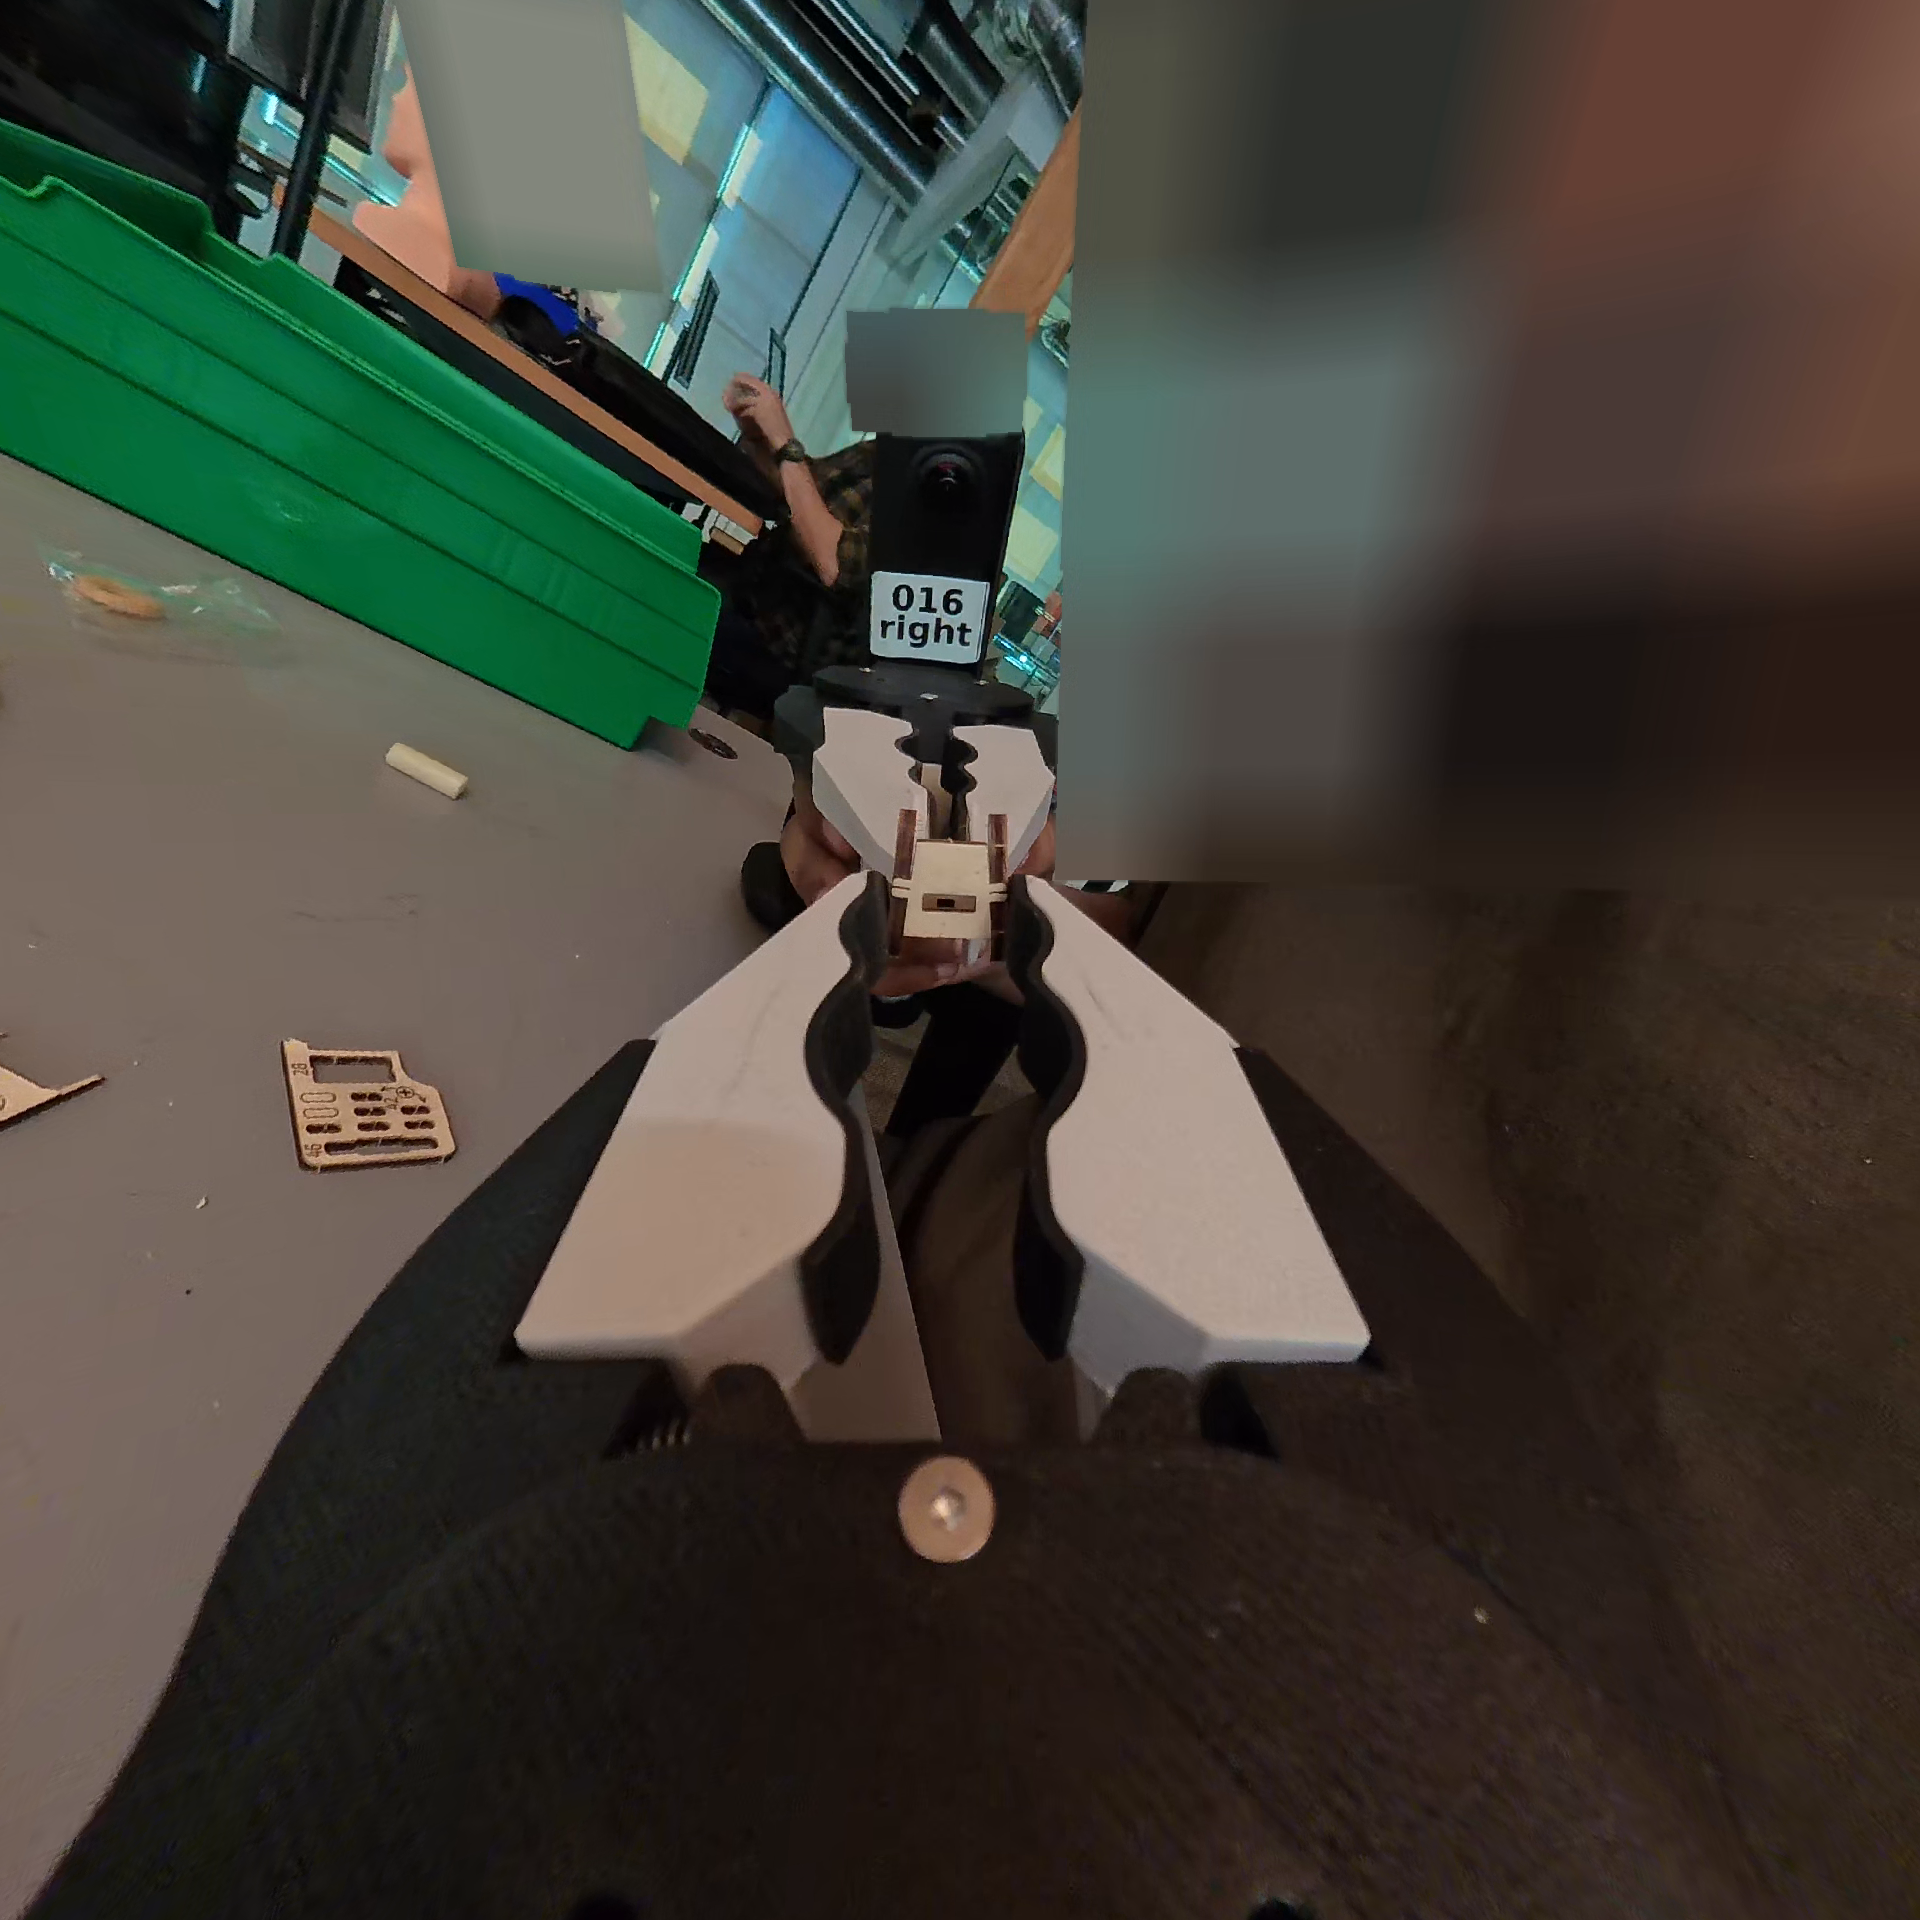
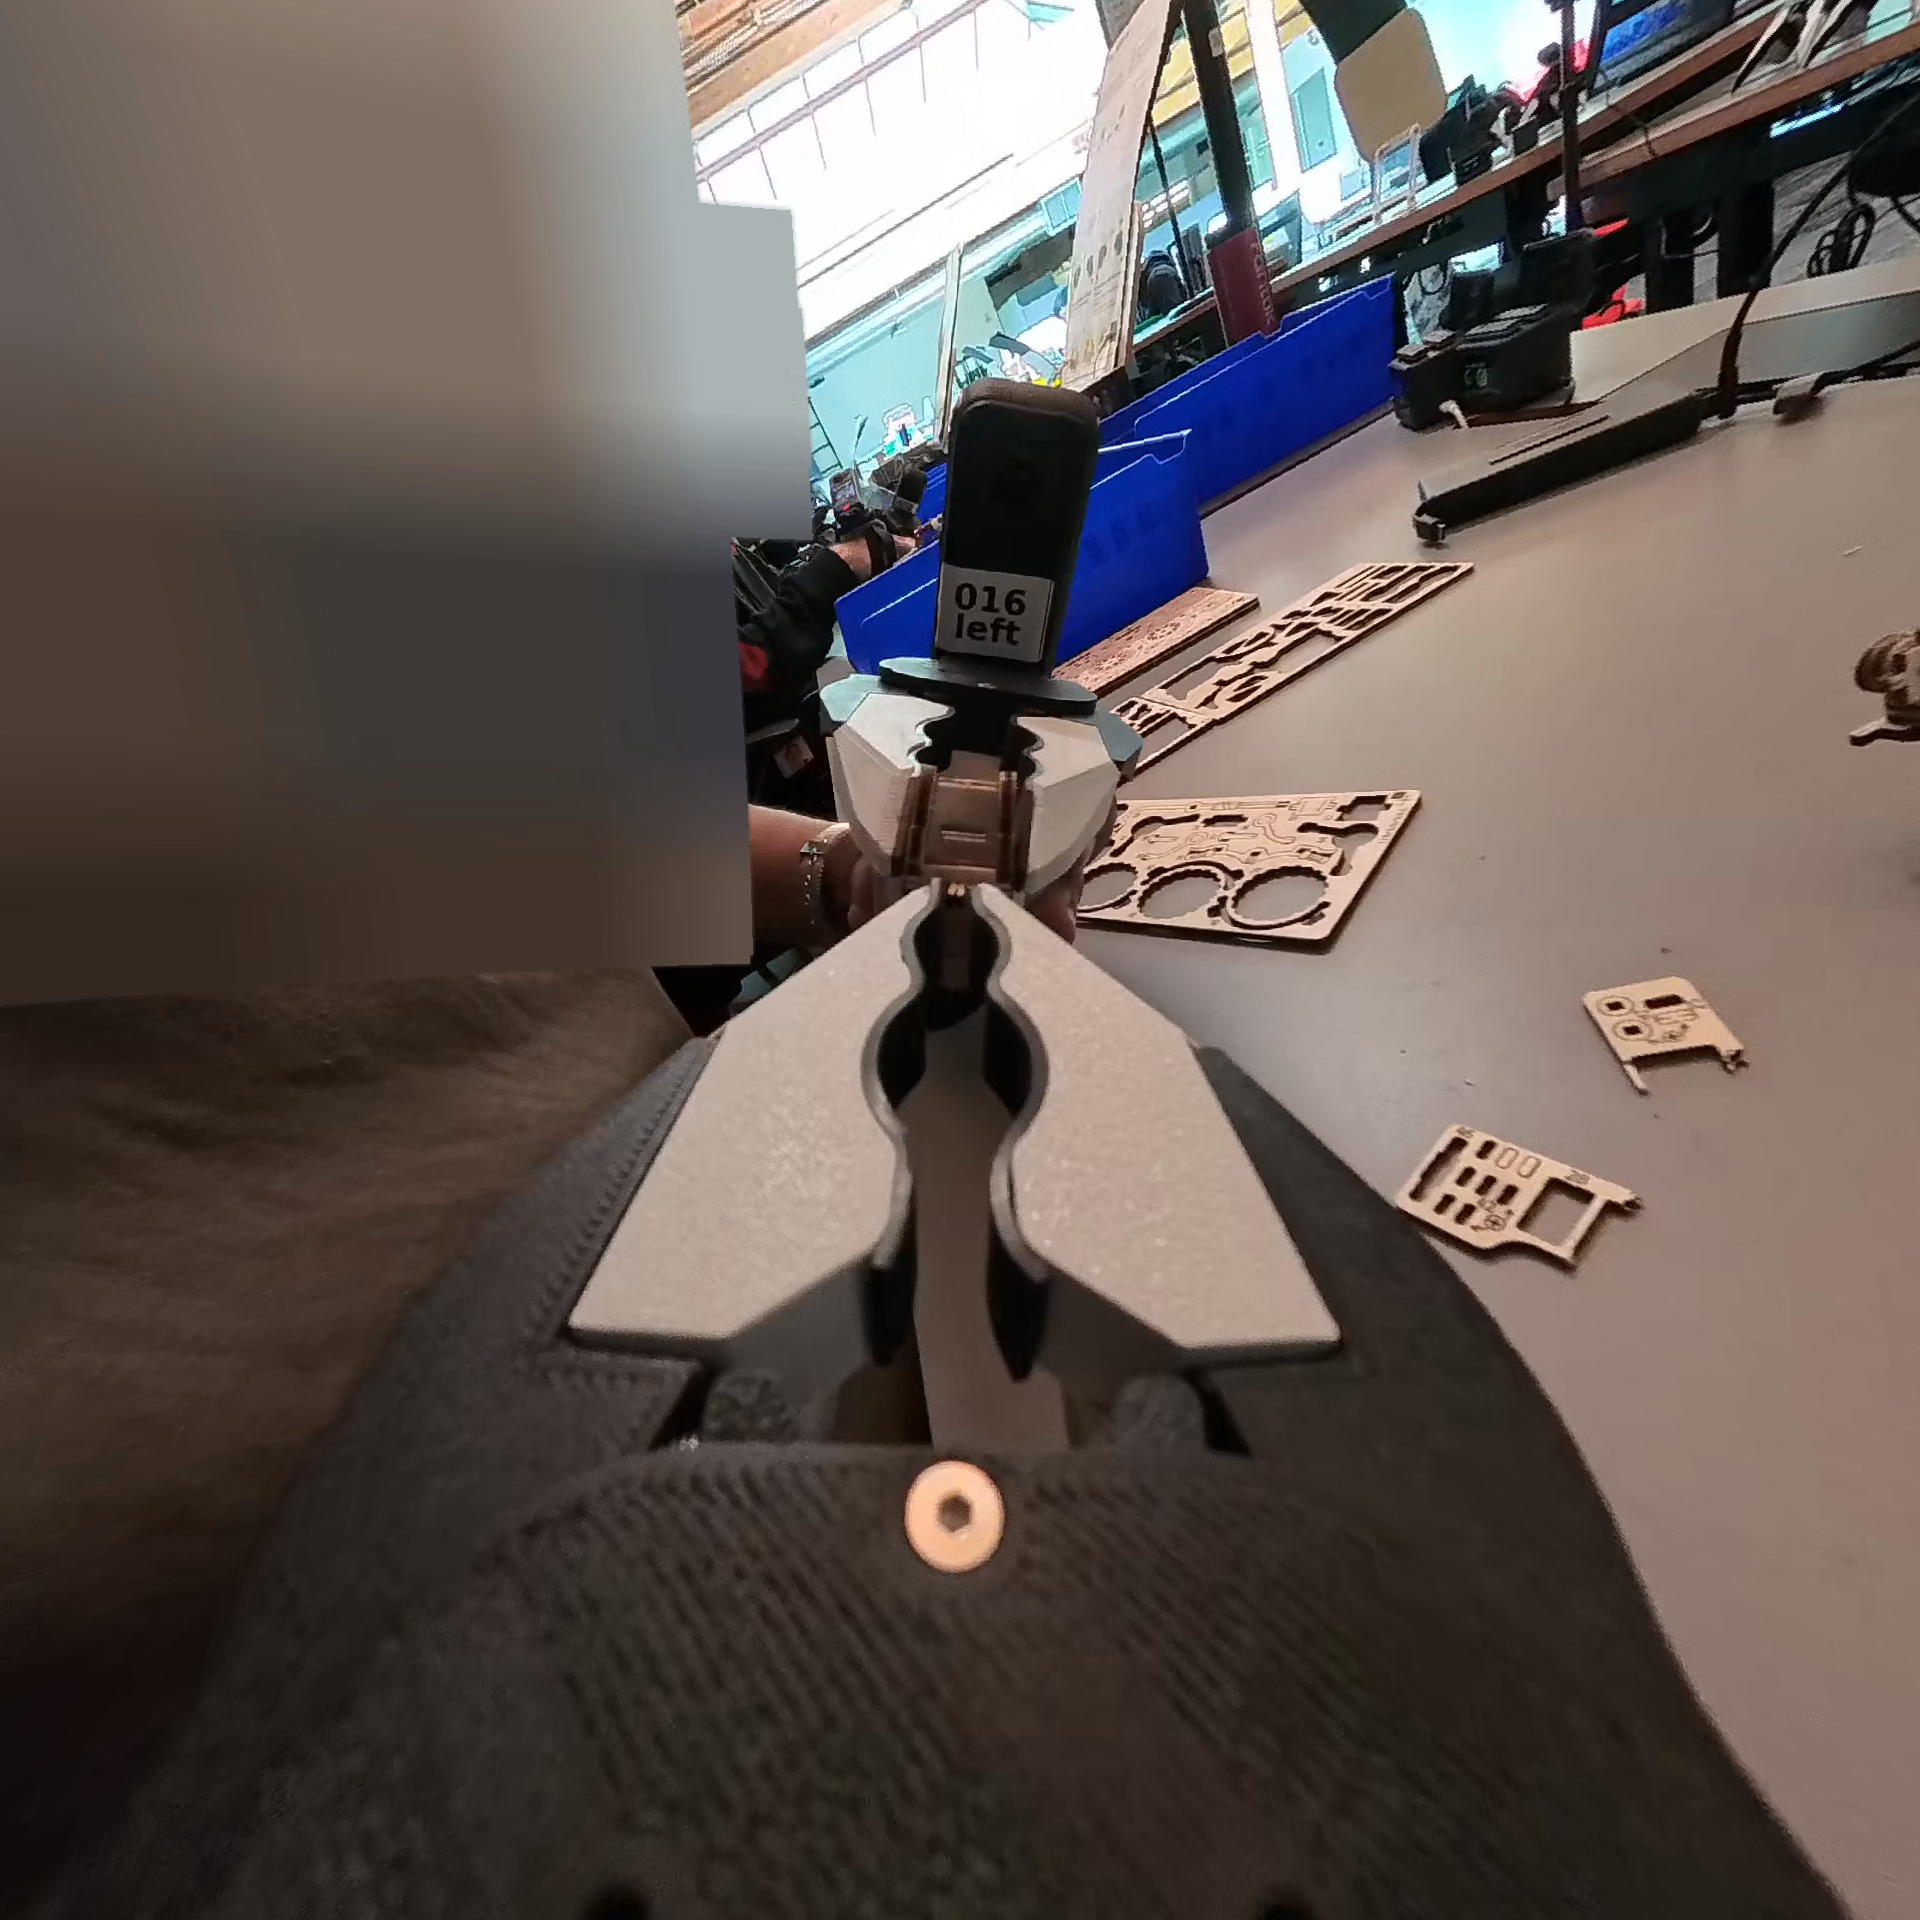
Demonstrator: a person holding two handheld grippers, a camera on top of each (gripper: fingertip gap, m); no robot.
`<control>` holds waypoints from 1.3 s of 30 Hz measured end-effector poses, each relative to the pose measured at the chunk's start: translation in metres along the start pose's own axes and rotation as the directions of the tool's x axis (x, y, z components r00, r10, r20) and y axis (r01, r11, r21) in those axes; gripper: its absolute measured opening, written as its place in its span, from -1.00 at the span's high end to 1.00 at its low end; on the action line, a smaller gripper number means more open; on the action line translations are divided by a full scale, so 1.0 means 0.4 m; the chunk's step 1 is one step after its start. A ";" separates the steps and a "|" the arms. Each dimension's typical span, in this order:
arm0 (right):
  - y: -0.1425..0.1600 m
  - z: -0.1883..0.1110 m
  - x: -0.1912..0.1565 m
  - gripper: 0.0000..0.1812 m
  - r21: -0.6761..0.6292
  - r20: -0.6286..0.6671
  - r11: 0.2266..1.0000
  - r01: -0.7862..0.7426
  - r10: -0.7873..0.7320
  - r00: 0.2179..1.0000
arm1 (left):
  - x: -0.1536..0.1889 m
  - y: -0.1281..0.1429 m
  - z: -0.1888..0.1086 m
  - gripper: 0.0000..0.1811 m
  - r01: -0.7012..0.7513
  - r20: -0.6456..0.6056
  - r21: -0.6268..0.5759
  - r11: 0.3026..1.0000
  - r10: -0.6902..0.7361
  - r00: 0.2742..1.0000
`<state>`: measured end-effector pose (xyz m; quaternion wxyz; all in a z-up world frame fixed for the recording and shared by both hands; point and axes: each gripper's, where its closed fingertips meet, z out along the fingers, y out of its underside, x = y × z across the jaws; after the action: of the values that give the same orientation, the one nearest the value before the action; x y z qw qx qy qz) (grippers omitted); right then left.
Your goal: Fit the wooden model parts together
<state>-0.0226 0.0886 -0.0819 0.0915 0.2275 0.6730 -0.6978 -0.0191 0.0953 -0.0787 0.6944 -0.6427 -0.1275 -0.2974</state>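
Note:
My left gripper (image 1: 945,909) is shut on a small pale wooden sub-assembly (image 1: 943,883) with dark side plates, held in the air off the table edge. My right gripper (image 2: 951,902) is shut on a thin wooden part (image 2: 952,940) that points forward. The two grippers face each other tip to tip. In the left wrist view the right gripper (image 1: 943,795) sits just behind the sub-assembly. In the right wrist view the left gripper (image 2: 961,847) holds the sub-assembly (image 2: 961,821) right at my thin part's tip. Whether the two parts touch I cannot tell.
A grey table (image 2: 1558,831) carries punched-out wooden sheets (image 2: 1247,868), a long sheet (image 2: 1288,639) and small leftover frames (image 2: 1517,1195) (image 1: 366,1103). A green bin (image 1: 312,468), a white peg (image 1: 426,771) and blue bins (image 2: 1247,416) stand farther back. Left and right tips are no more than a few centimetres apart.

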 end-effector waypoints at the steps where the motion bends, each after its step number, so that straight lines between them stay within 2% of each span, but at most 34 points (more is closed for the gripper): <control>1: 0.000 0.000 0.000 1.00 -0.001 -0.002 1.000 0.004 -0.004 1.000 | 0.000 0.000 0.000 0.77 0.000 0.001 0.001 1.000 0.000 1.000; 13: 0.004 0.000 -0.001 1.00 -0.018 -0.009 0.999 0.027 -0.027 1.000 | 0.000 0.003 0.002 0.77 0.002 0.001 -0.003 1.000 -0.002 1.000; 19: -0.008 -0.003 -0.013 1.00 0.045 0.118 0.985 -0.165 0.159 0.980 | 0.011 -0.005 0.005 0.77 0.040 -0.041 0.029 0.999 -0.039 0.998; 23: -0.013 -0.001 -0.013 1.00 0.065 0.148 0.973 -0.219 0.208 0.967 | 0.014 -0.010 0.004 0.77 0.043 -0.044 0.045 0.998 -0.041 0.998; 33: -0.011 0.003 -0.009 1.00 0.033 -0.014 0.999 0.027 -0.026 1.000 | 0.009 -0.012 0.000 0.77 0.013 -0.019 0.051 0.999 -0.012 1.000; 37: -0.015 0.003 -0.011 1.00 0.076 0.090 0.980 -0.184 0.177 0.980 | 0.012 -0.014 0.000 0.77 0.004 -0.021 0.055 0.998 -0.003 1.000; 39: -0.008 0.005 -0.007 1.00 0.073 0.091 0.977 -0.198 0.192 0.977 | 0.007 -0.010 -0.001 0.77 -0.009 -0.005 0.044 0.999 0.009 1.000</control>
<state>-0.0221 0.0866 -0.0777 0.1783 0.2665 0.6140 -0.7213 -0.0193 0.0940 -0.0739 0.7100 -0.6271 -0.1292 -0.2930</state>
